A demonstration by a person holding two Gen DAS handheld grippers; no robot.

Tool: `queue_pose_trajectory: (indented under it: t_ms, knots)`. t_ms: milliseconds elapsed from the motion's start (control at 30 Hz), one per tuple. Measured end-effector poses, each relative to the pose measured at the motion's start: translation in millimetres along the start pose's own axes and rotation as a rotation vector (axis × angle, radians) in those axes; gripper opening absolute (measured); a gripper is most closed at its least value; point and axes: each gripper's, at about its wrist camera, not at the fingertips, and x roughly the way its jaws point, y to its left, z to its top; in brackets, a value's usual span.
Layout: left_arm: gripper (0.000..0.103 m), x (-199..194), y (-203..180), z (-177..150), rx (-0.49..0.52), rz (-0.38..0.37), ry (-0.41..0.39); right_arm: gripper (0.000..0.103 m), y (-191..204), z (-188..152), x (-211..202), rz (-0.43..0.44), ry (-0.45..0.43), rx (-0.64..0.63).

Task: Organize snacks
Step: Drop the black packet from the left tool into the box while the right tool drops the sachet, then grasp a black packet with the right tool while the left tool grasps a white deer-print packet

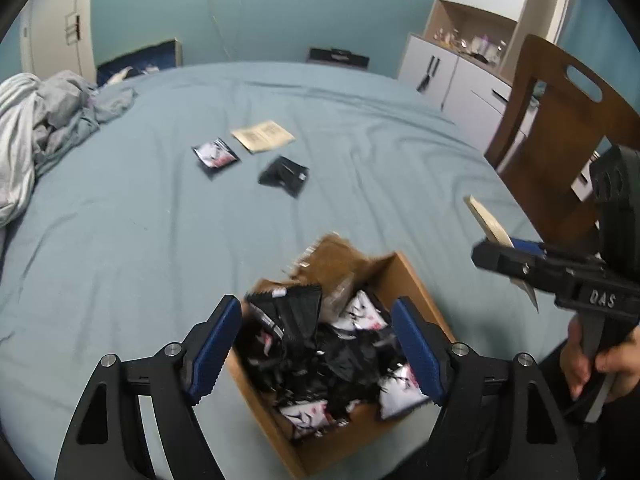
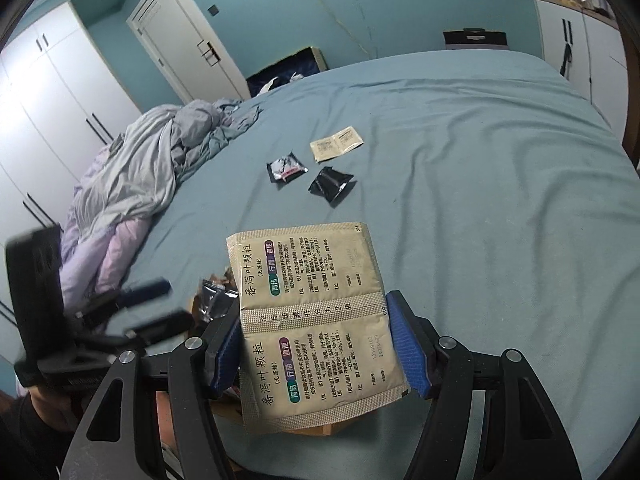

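A: Where do the snacks sit?

B: Most lie heaped in the open brown cardboard box (image 1: 404,280) on the blue-sheeted bed (image 1: 160,240): crumpled black foil packets (image 1: 296,312) mixed with white-and-pink printed ones (image 1: 360,312). Three more rest further up the sheet, well apart from the box: a black-and-white packet (image 1: 216,154), a flat beige paper sachet (image 1: 262,136) just beside it, and a plain black packet (image 1: 285,176) nearer the box.

A: And the left gripper (image 1: 316,354)?

B: It hangs over the box with its blue-padded jaws spread wide. Nothing is pinched between them; the packets seen in the gap lie below, inside the box.

A: The right gripper (image 2: 316,350)?

B: It carries a beige twin sachet with printed Chinese text (image 2: 312,320), two pouches joined at a perforated seam. The left pad (image 2: 224,354) presses its edge; the right pad (image 2: 408,354) sits right at the other edge, though contact there cannot be told for certain. From the left wrist view the sachet shows edge-on, sticking up out of that gripper to the right of the box, with a hand (image 1: 600,364) on its handle.

A: Anything else around?

B: A rumpled grey duvet (image 2: 136,184) at the bed's left and a brown wooden chair (image 1: 560,120) at its right.
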Motion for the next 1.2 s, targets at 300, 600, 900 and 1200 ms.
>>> queue_pose_trajectory:
  t_ms: [300, 600, 900, 1200]
  knots:
    - [0.079, -7.0, 26.5, 1.4, -0.075, 0.153, -0.046, 0.065, 27.7, -3.0, 15.5, 0.044, 0.039, -0.147]
    - [0.08, -3.9, 36.7, 1.4, -0.121, 0.181, -0.045, 0.074, 39.6, -4.1, 28.6, 0.135, 0.086, -0.198]
    - [0.08, -2.4, 26.4, 0.0, -0.082, 0.171, -0.026, 0.083, 22.9, 4.5, 23.4, 0.032, 0.021, -0.135]
    - [0.08, -9.5, 13.9, 1.7, -0.046, 0.154, -0.05, 0.083, 4.0, 9.4, 19.4, -0.083, -0.003, -0.006]
